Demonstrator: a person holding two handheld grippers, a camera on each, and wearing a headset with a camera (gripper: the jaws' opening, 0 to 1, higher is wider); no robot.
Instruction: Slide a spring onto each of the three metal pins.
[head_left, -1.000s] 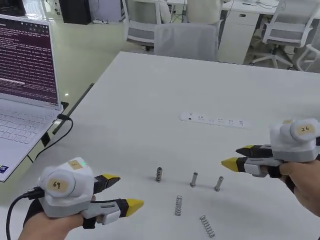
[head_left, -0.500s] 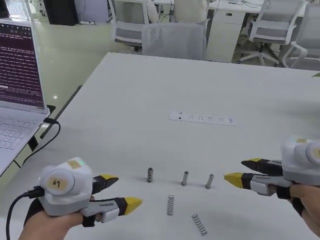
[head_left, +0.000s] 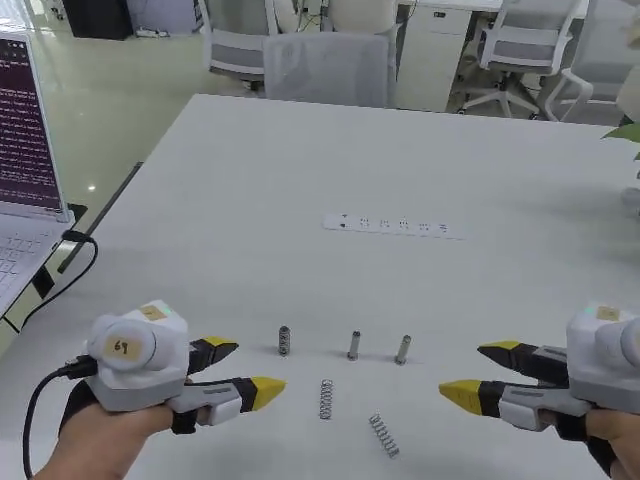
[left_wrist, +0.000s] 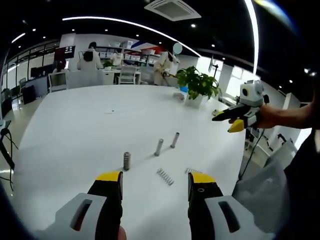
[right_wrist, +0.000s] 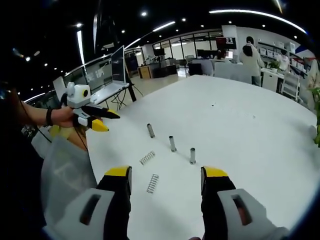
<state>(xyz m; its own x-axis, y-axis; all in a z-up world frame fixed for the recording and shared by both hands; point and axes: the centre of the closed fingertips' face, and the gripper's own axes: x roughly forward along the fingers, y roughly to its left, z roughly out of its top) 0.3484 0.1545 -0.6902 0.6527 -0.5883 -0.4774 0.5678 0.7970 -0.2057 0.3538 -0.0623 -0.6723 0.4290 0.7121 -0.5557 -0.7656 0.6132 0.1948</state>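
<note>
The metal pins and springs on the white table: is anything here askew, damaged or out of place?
Nothing stands out. The three short metal pins stand in a row, the left pin already wearing a spring; two loose coil springs lie flat beside them.

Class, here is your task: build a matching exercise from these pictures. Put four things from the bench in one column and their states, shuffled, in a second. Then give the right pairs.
Things
1. left pin
2. middle pin
3. loose spring
4. left gripper

States
a. lying flat
b. jaws apart
c. carries a spring
d. upright and bare

Pairs: 1-c, 2-d, 3-a, 4-b
</note>
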